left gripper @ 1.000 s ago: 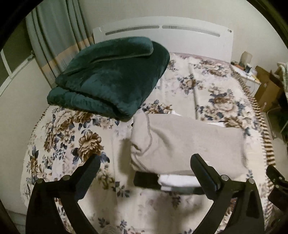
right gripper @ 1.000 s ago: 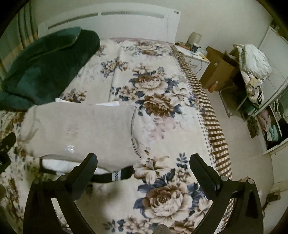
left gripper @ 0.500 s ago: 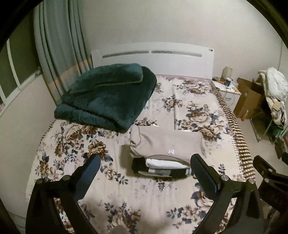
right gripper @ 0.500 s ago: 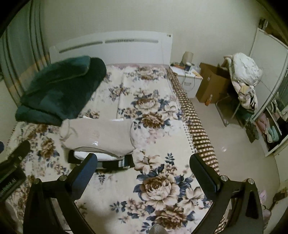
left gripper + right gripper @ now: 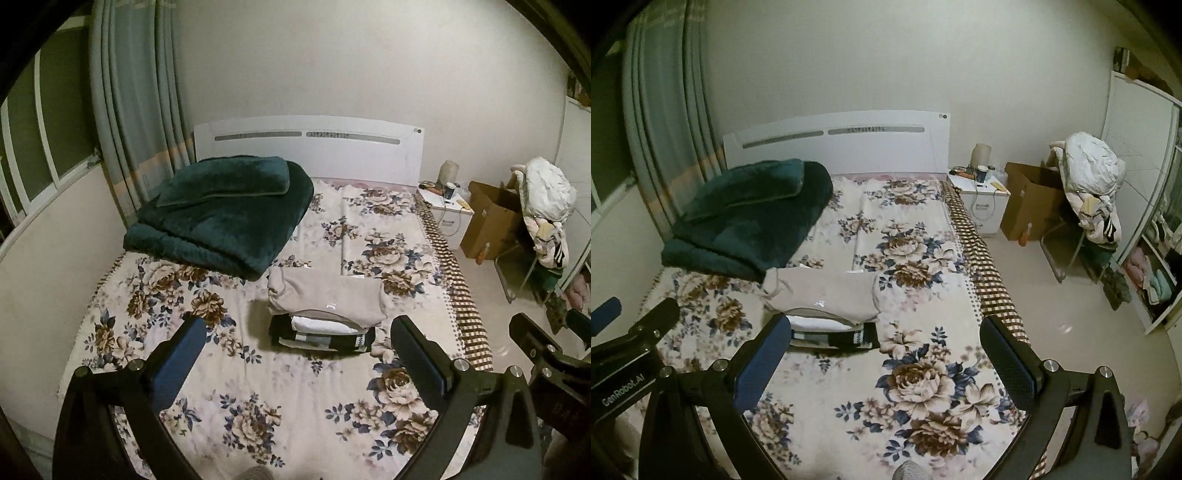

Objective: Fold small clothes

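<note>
We hold both tongs, left (image 5: 295, 354) and right (image 5: 882, 354), wide open and empty above the bed (image 5: 258, 398), since the folded beige top (image 5: 325, 299) rests on its stack

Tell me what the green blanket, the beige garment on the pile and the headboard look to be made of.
Green blanket: likely plush fleece or velour; thick rounded folds with a soft sheen.
Beige garment: probably matte knit cotton jersey; limp drape, stitched seams and a ribbed-looking cuff.
Headboard: rigid white panel, maybe painted or laminated board; smooth, slightly glossy, with two grey slots.
</note>
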